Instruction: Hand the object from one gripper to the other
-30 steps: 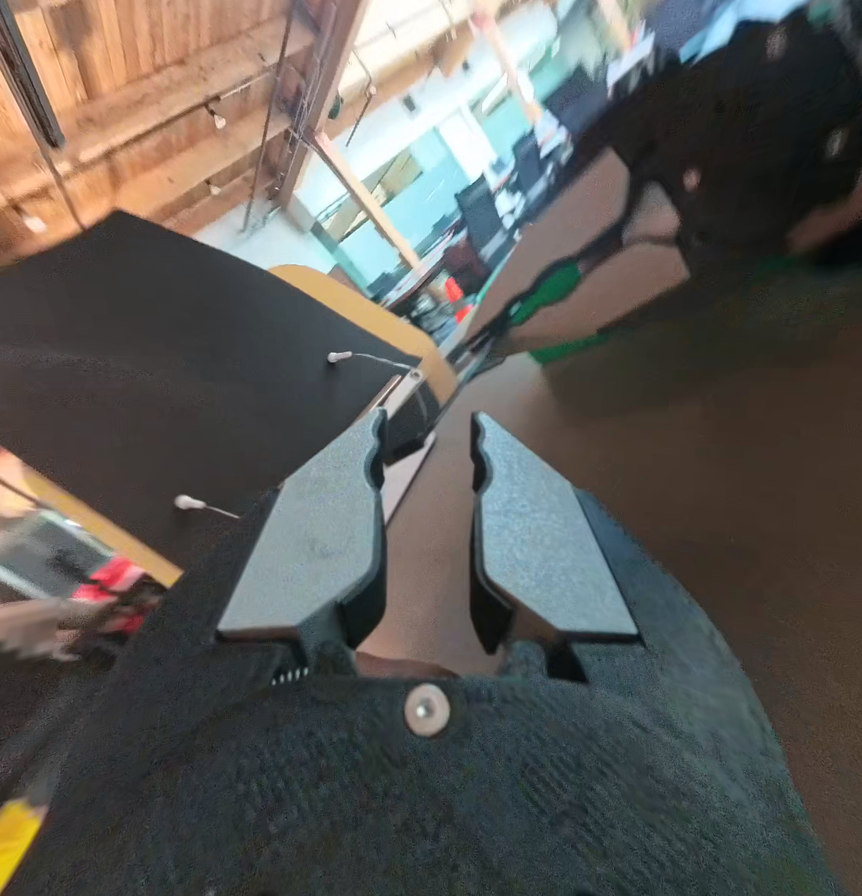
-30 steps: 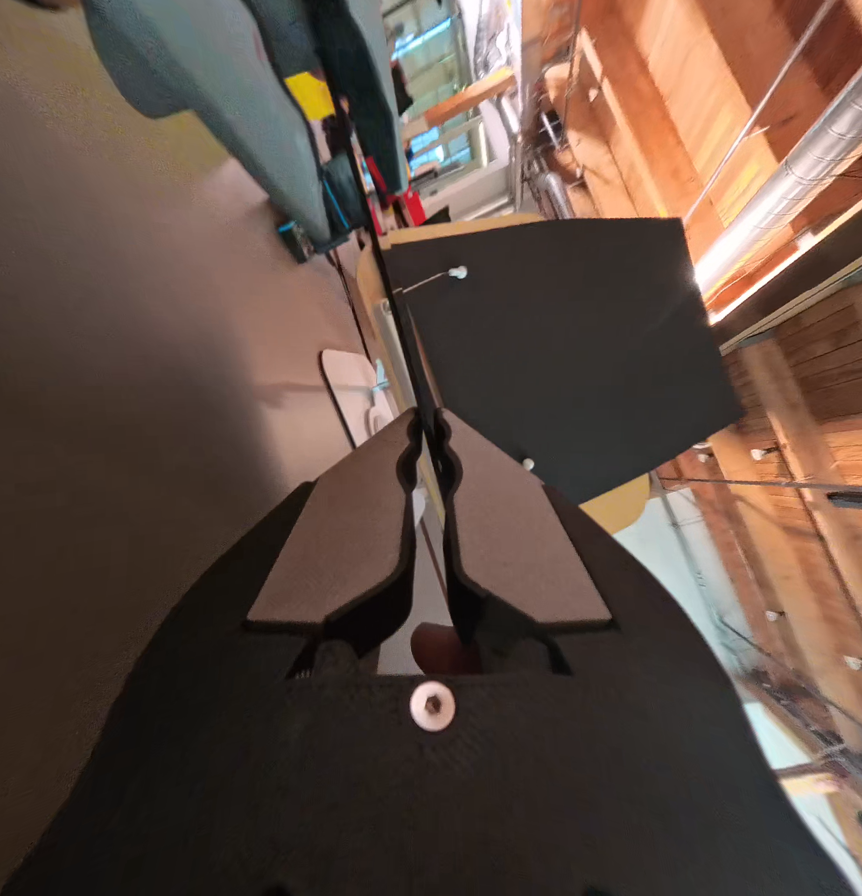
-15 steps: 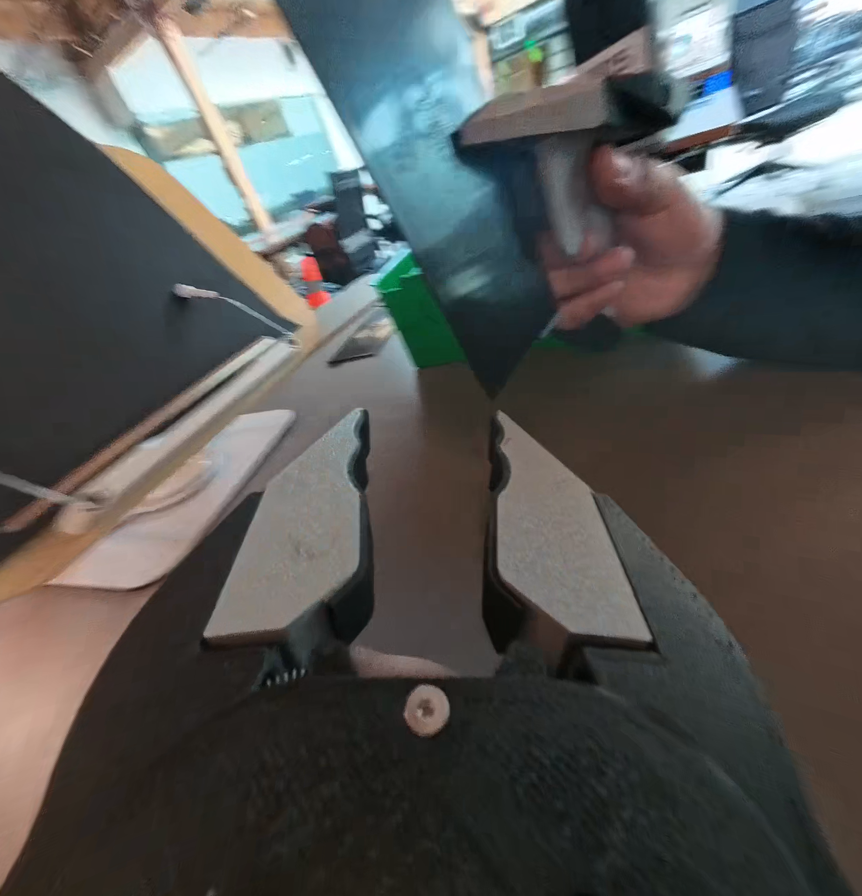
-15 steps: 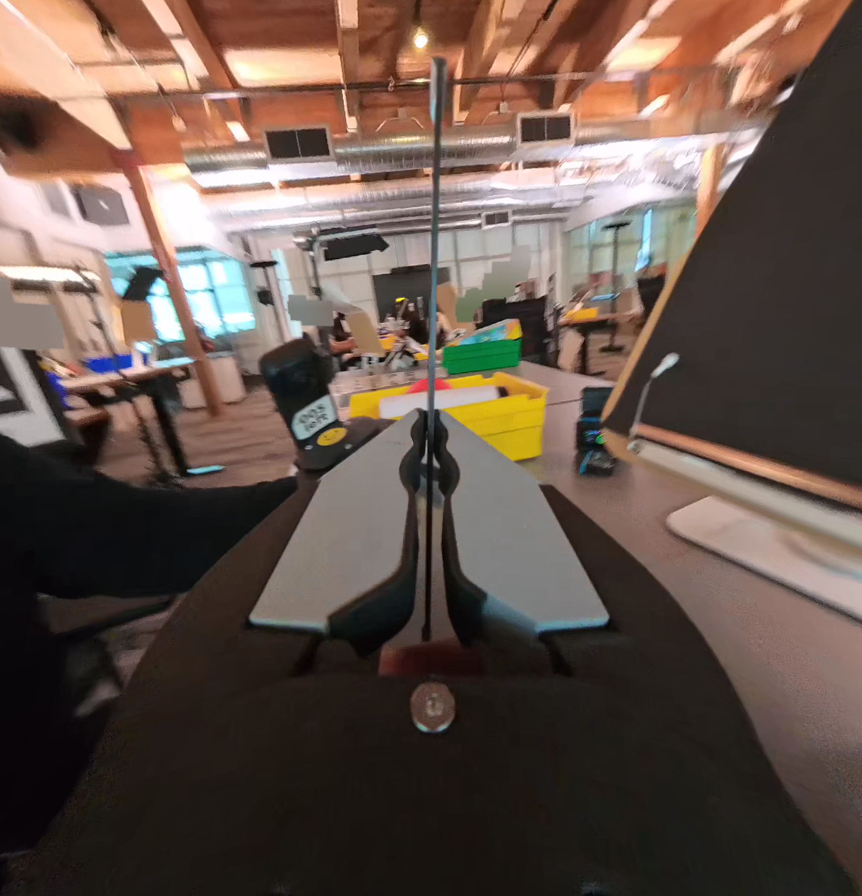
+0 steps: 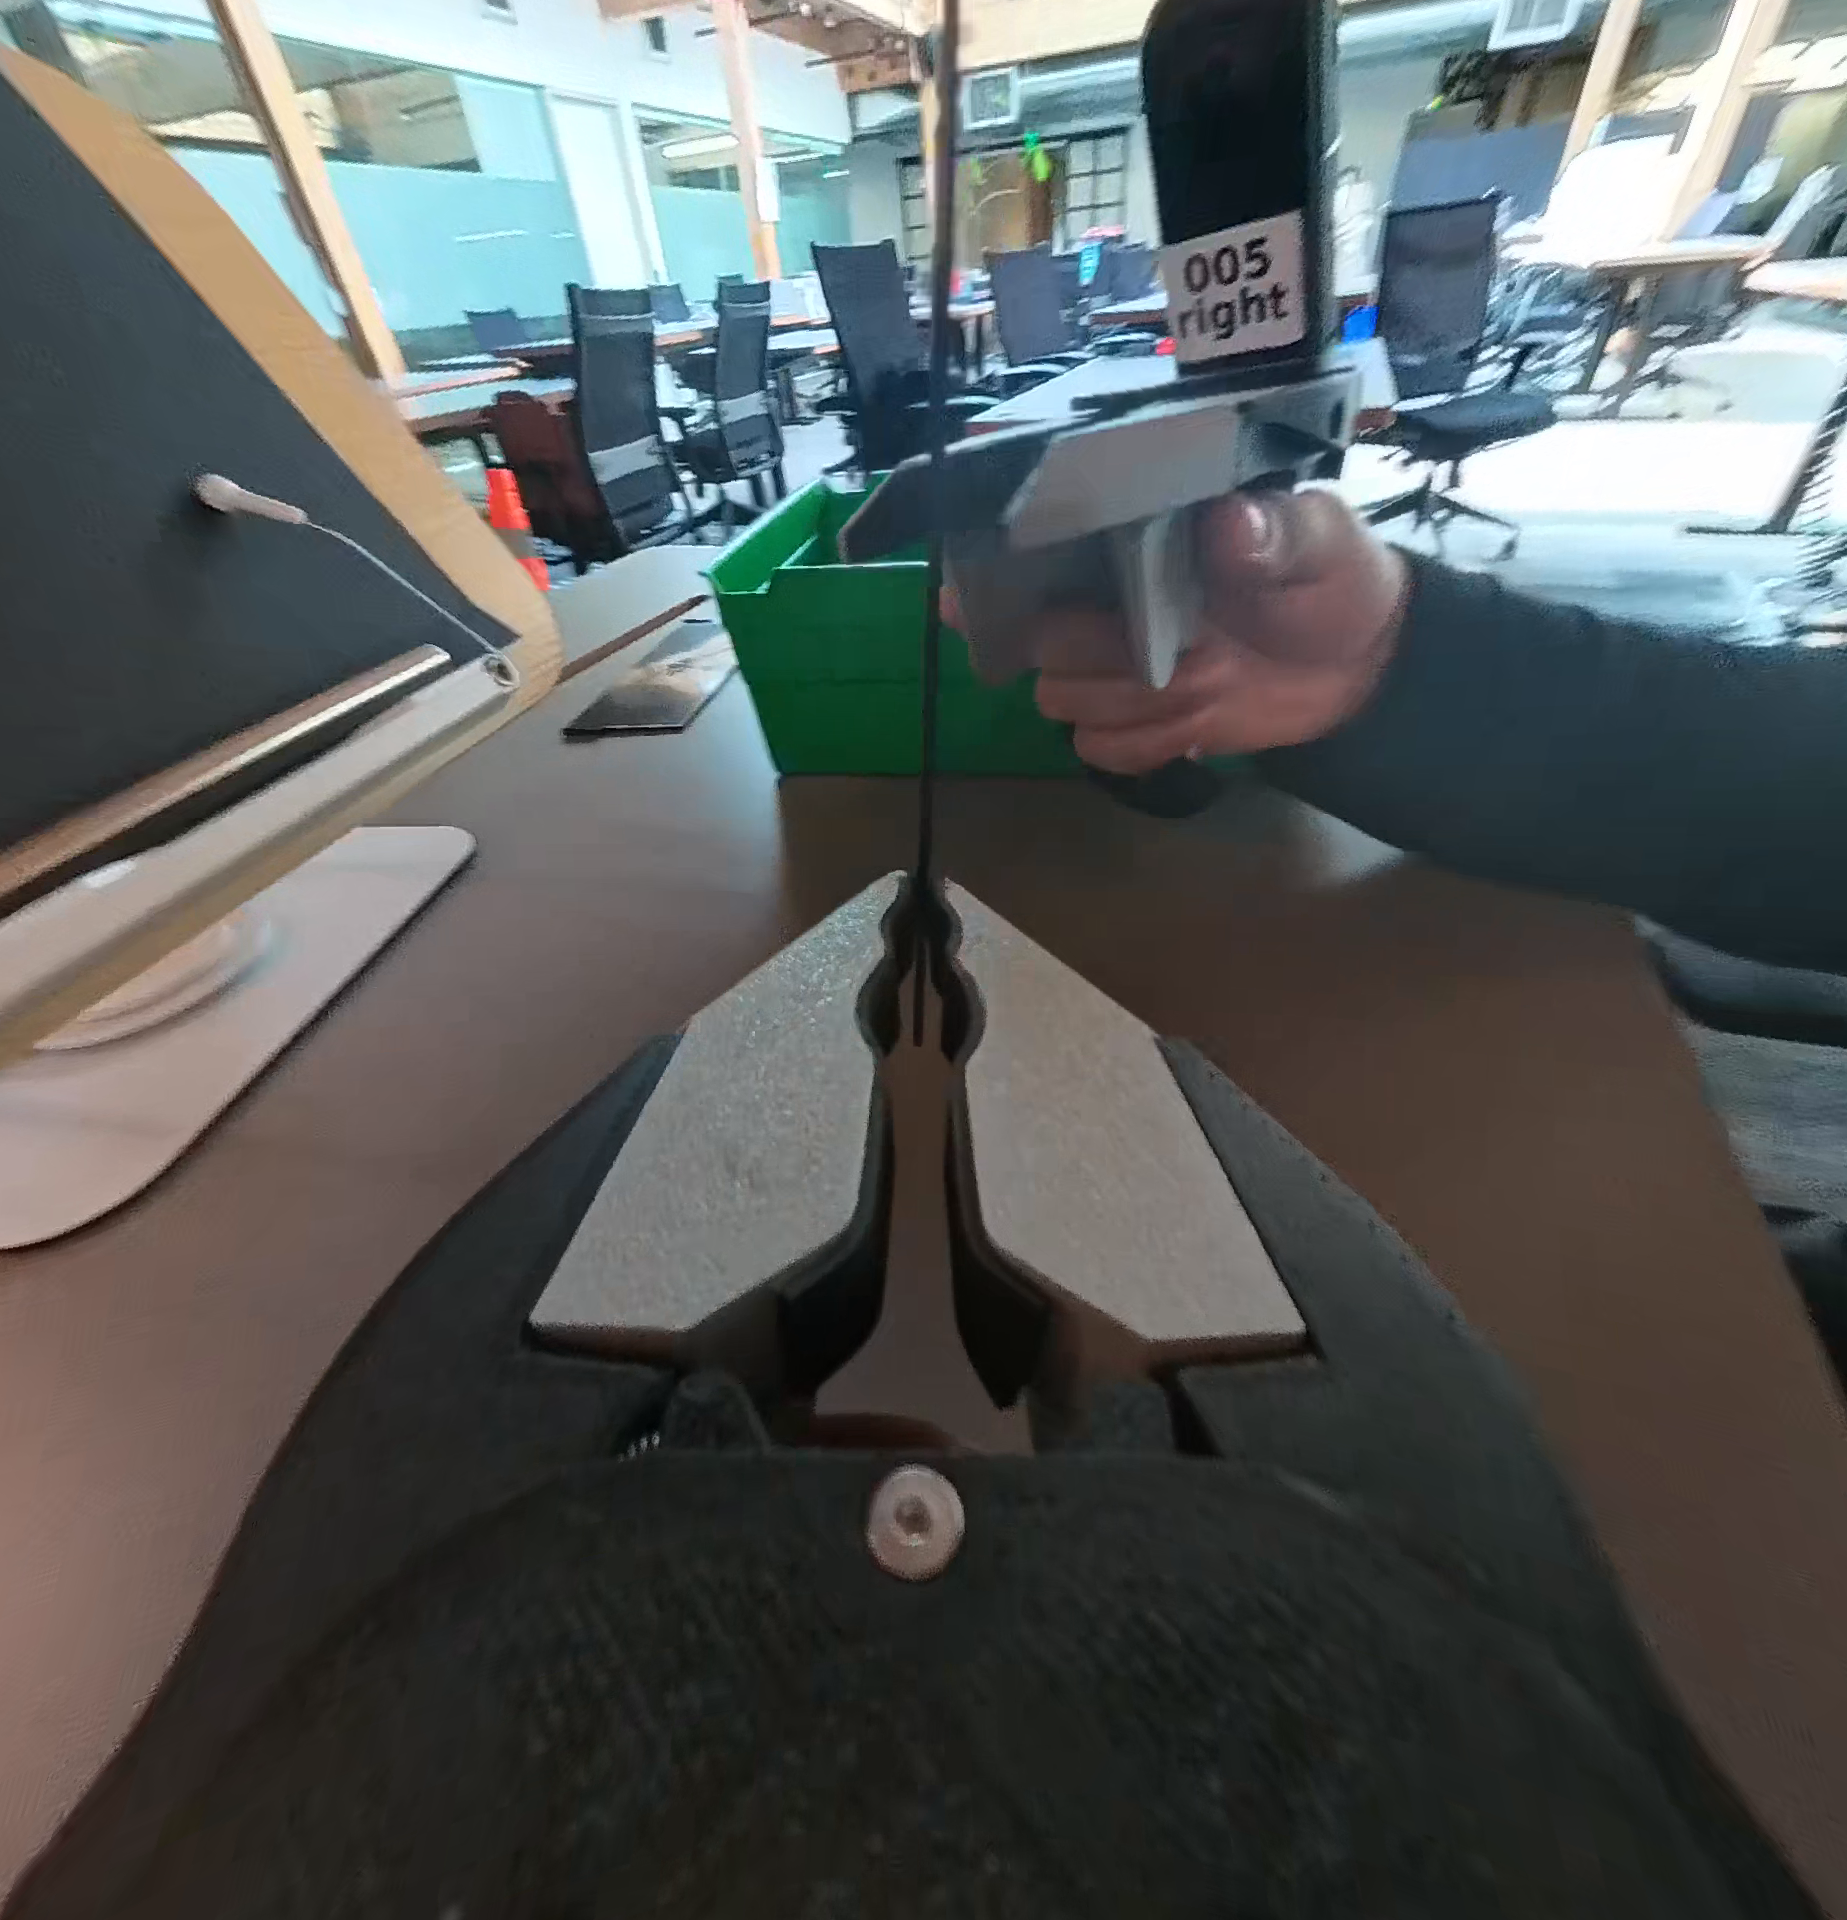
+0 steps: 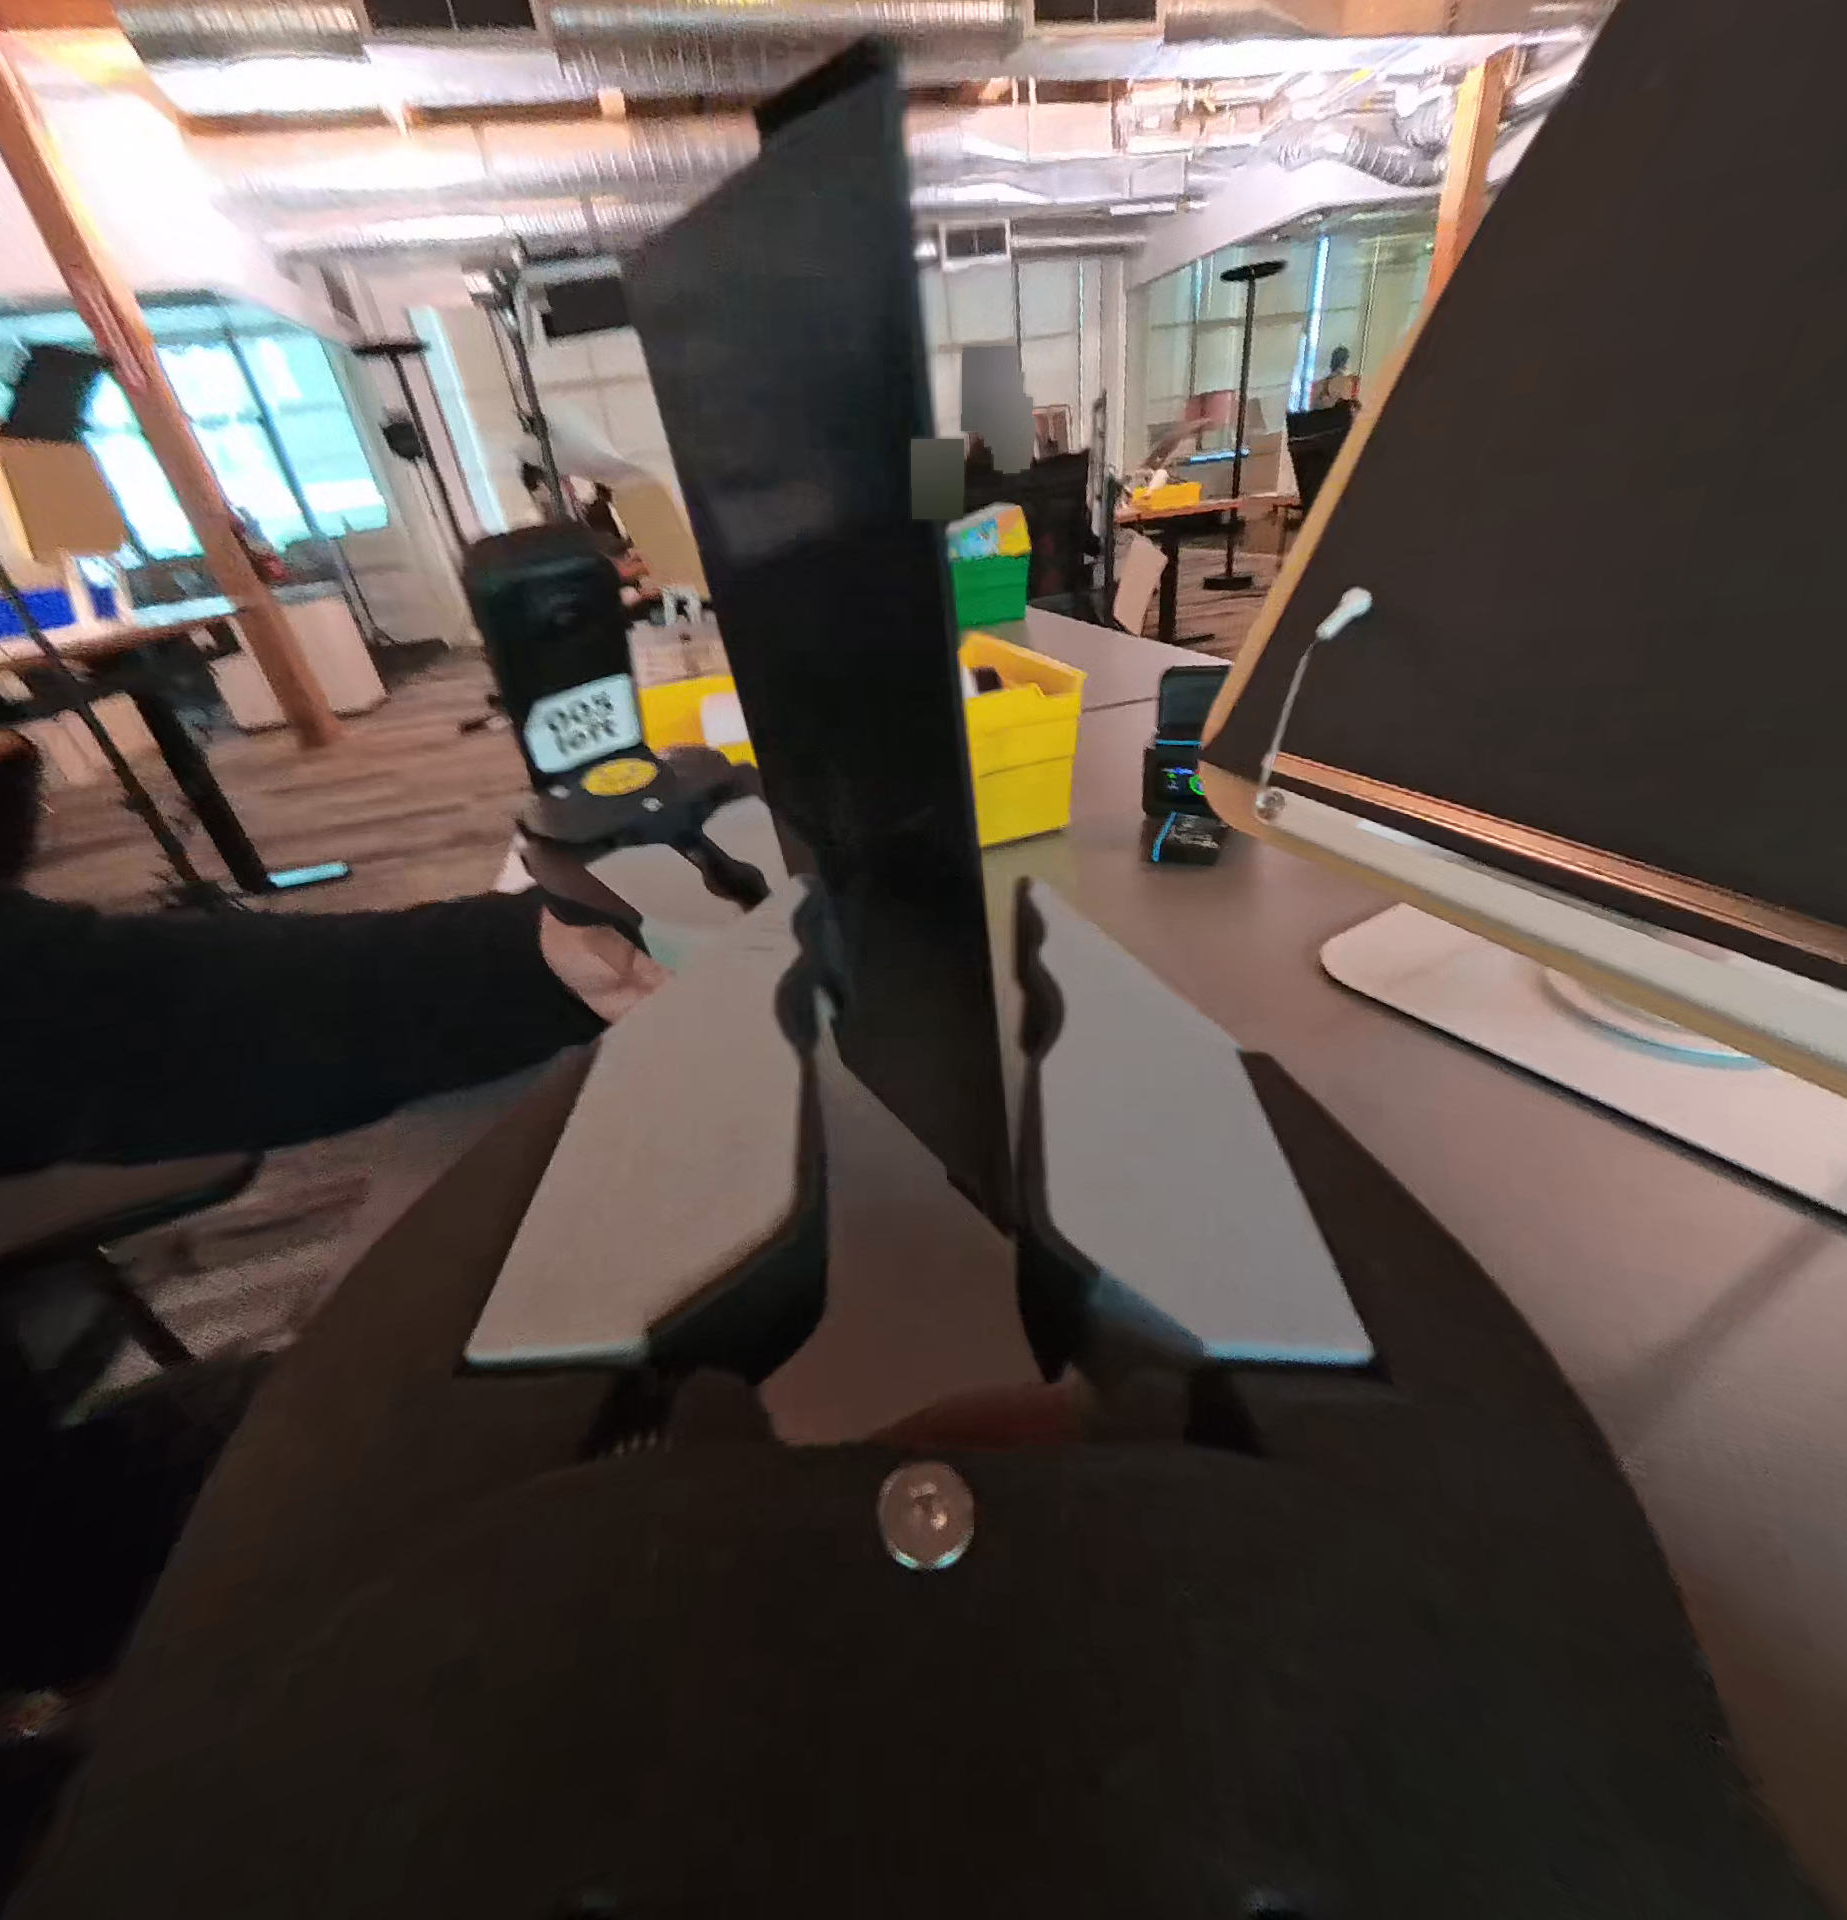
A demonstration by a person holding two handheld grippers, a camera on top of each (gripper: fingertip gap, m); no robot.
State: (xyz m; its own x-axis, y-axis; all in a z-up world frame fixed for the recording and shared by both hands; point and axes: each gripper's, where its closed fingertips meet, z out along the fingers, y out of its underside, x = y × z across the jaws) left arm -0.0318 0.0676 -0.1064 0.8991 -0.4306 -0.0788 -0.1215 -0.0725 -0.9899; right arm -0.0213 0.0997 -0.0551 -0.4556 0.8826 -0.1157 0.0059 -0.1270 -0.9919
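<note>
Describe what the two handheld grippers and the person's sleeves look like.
Each gripper has a black textured body with a silver screw and two flat grey fingers with wavy black inner edges: left gripper, right gripper. Seen from the other side, each carries a black camera block with a white sticker, and a pale grey handle. Both sleeves are dark and long.

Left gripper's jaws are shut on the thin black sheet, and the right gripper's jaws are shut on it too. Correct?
Not quite. The right wrist view shows the right gripper with its jaws open, the black sheet standing between them unclamped. The left gripper is shut on the sheet, as you said.
</note>
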